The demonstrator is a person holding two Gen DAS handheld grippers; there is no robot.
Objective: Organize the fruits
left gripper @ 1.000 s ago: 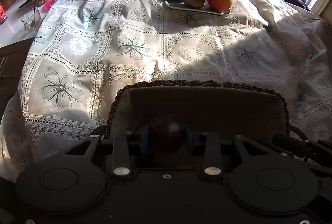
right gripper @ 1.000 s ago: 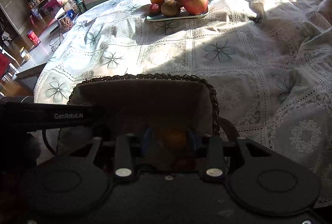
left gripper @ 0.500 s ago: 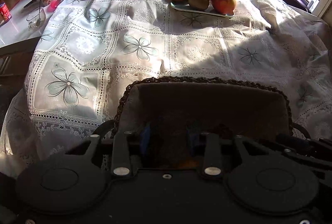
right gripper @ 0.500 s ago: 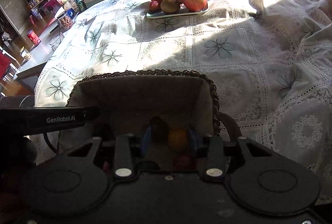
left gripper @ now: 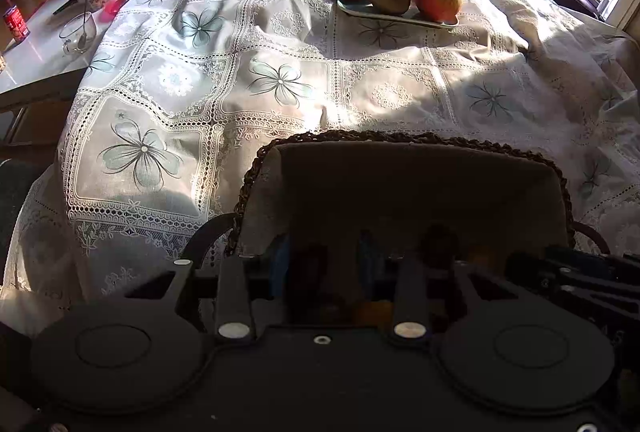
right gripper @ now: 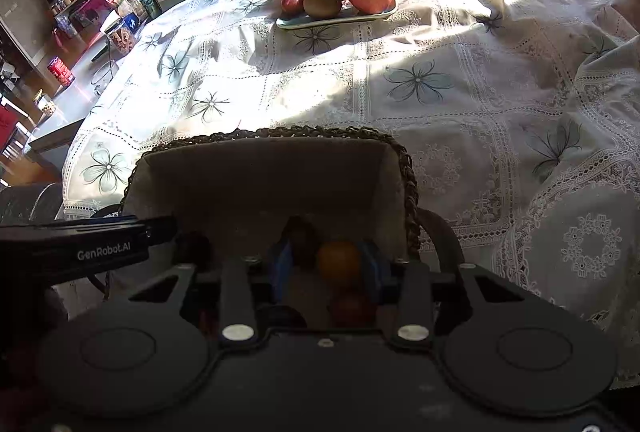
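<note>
Wicker basket (left gripper: 404,140) sits right under the left tongs (left gripper: 326,264); they stand apart with nothing between, a dark fruit (left gripper: 438,246) just to their right.

Right view: right tongs (right gripper: 326,264) also parted over the basket, a small orange (right gripper: 339,264) between them; whether they grip it, cannot tell. The plate (right gripper: 336,19) of fruit lies straight ahead, well apart, about equally far from both.

Black grippers, blue-padded jaws, silver screws

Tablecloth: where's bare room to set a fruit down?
Free: the wide tablecloth stretch between the basket and the plate, and right of the basket. Crowded: the plate, piled with fruit, and the cluttered side table on the left.
</note>
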